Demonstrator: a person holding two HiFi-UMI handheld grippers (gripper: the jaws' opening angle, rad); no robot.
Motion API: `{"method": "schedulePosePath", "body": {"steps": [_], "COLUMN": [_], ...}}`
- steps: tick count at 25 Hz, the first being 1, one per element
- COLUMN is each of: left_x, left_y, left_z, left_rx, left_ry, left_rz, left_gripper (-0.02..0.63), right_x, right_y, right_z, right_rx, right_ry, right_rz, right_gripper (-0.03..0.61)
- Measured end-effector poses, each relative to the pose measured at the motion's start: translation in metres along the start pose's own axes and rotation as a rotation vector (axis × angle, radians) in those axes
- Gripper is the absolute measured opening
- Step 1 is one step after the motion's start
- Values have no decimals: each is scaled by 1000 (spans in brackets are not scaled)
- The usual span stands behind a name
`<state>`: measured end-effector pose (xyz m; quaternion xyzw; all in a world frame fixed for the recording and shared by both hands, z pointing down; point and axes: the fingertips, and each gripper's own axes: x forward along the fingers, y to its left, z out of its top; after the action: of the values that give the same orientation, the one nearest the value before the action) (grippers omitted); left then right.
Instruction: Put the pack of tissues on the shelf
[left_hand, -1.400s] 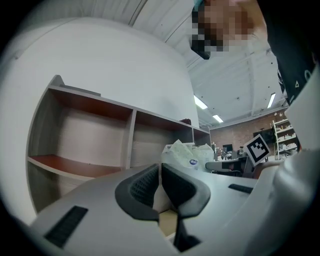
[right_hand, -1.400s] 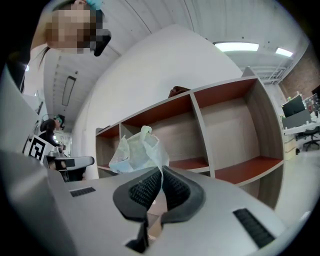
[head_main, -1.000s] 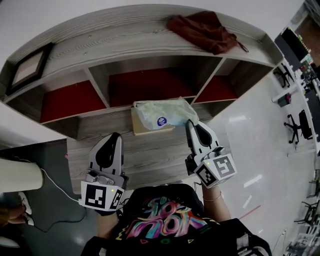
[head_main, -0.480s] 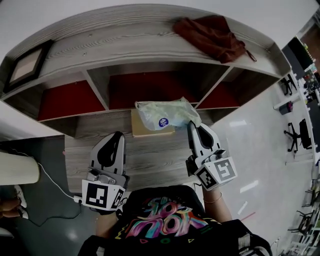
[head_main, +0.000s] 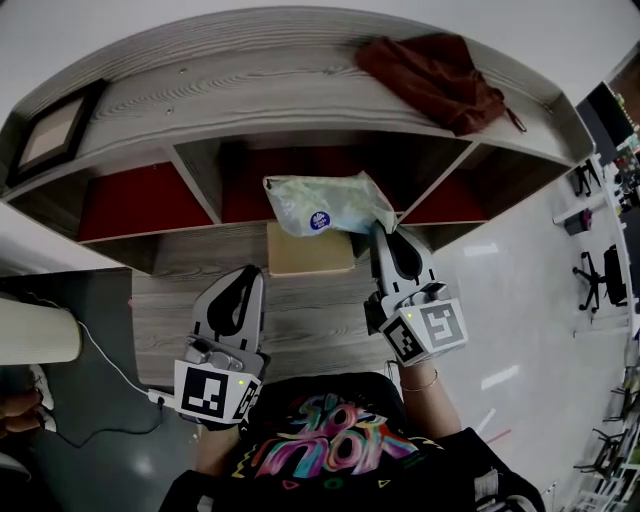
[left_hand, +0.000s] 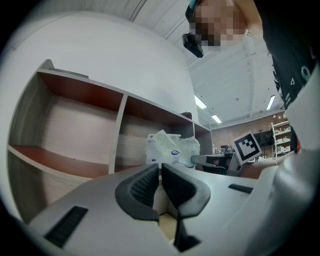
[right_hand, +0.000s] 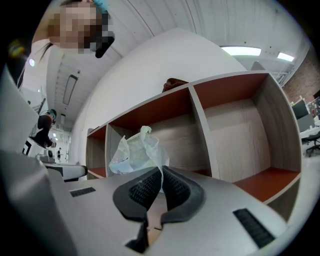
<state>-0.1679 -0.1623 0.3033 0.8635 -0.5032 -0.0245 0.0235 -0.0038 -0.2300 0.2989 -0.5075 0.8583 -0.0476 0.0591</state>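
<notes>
The pack of tissues (head_main: 320, 205) is a pale crinkled plastic bag with a blue round label. It hangs in front of the mouth of the middle compartment of the grey wooden shelf (head_main: 200, 180). My right gripper (head_main: 378, 234) is shut on the bag's right end; in the right gripper view the plastic (right_hand: 135, 150) rises from between the shut pads (right_hand: 172, 187). My left gripper (head_main: 243, 285) is lower left of the pack, shut with nothing in it. In the left gripper view the pack (left_hand: 170, 147) hangs ahead of the shut left gripper (left_hand: 160, 169).
A tan flat box (head_main: 308, 250) lies on the lower ledge under the pack. A dark red cloth (head_main: 435, 70) lies on the shelf top at the right, a picture frame (head_main: 45, 135) at the left. The side compartments have red backs. A cream cylinder (head_main: 35, 340) stands at the left.
My right gripper has carried the pack off the tan box and forward to the middle compartment's mouth. The left gripper has shifted slightly right and nearer to me.
</notes>
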Motion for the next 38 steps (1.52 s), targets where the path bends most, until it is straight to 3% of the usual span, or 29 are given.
{"method": "schedulePosePath", "body": {"steps": [14, 38], "left_x": [1, -2], "left_y": [-9, -9], "left_z": [-4, -4], "left_rx": [-12, -5], "left_ry": [2, 3], "left_rz": [-13, -9], "left_gripper": [37, 37], "right_x": [29, 55], "right_y": [-18, -20], "right_z": [-8, -27], "right_rx": [14, -93], "right_ry": [-8, 47], "right_rz": [-78, -116], "right_gripper": [18, 18]}}
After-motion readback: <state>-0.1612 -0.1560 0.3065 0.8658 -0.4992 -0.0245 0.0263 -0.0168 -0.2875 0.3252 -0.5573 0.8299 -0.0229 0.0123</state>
